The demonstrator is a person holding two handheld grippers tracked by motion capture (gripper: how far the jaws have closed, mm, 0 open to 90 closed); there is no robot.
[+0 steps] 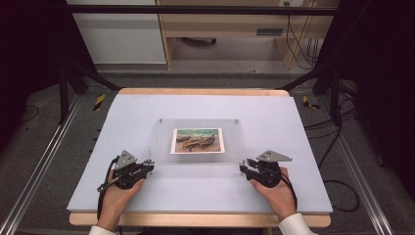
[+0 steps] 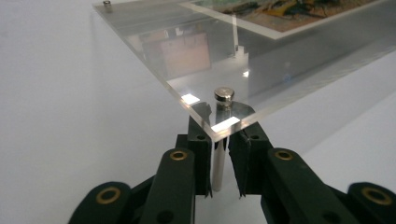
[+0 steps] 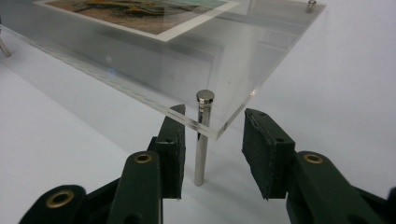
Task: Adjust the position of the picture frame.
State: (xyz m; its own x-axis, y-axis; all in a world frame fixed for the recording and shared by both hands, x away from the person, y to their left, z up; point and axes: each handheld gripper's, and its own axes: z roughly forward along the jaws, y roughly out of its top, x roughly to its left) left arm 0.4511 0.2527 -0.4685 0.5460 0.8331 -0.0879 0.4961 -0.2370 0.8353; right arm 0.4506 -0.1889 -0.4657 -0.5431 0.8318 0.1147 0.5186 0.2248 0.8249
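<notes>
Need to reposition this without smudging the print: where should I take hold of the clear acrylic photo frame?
Grip the acrylic photo frame by its two near corner posts, coming in level from the person's side. The plate is raised on thin metal standoffs, leaving room beneath, and the picture sits mid-plate, away from both corners.
</notes>
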